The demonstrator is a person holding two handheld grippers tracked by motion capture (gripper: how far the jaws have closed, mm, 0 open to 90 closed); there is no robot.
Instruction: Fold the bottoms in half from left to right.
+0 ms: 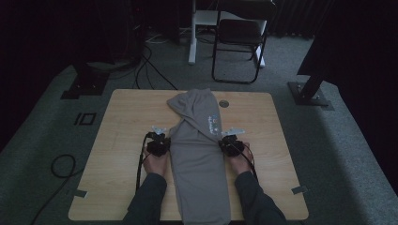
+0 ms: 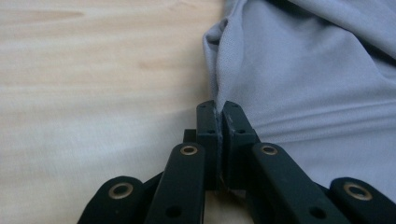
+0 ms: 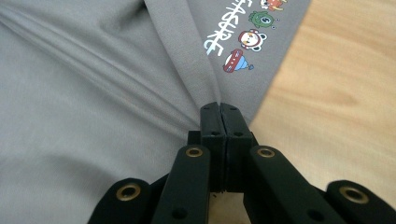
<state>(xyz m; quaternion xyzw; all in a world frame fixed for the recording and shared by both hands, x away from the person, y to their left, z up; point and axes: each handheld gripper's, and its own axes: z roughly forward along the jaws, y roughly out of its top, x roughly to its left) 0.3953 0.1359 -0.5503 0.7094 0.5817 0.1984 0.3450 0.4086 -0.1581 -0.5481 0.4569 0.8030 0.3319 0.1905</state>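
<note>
While the room around you lies dim, a black cable (image 1: 56, 174) coils on the carpet off the desk's (image 1: 122, 140) left edge, and a dark stand foot (image 1: 82, 86) sits beyond the far left corner. Your left tool (image 1: 158, 140) rests at the left edge of the grey garment (image 1: 199, 159), its jaws pressed together on a pinch of that edge; in the left gripper view the fabric (image 2: 303, 79) rises in a ridge straight out of the closed tips of the left tool (image 2: 218, 108). The garment lies lengthwise down the middle of the desk, its near end hanging past your edge and its far end folded over at an angle. A small round fitting (image 1: 224, 103) is set in the desk just beyond that fold. Your right tool (image 1: 231, 140) sits at the garment's right edge, clamped likewise on a fold; the right gripper view shows cloth gathered into the shut tips of the right tool (image 3: 219, 109), beside a printed strip of cartoon figures (image 3: 245, 39). A folding chair (image 1: 239, 42) stands past the desk, another stand foot (image 1: 309, 96) to its right. Nothing lies between the tools but the garment.
</note>
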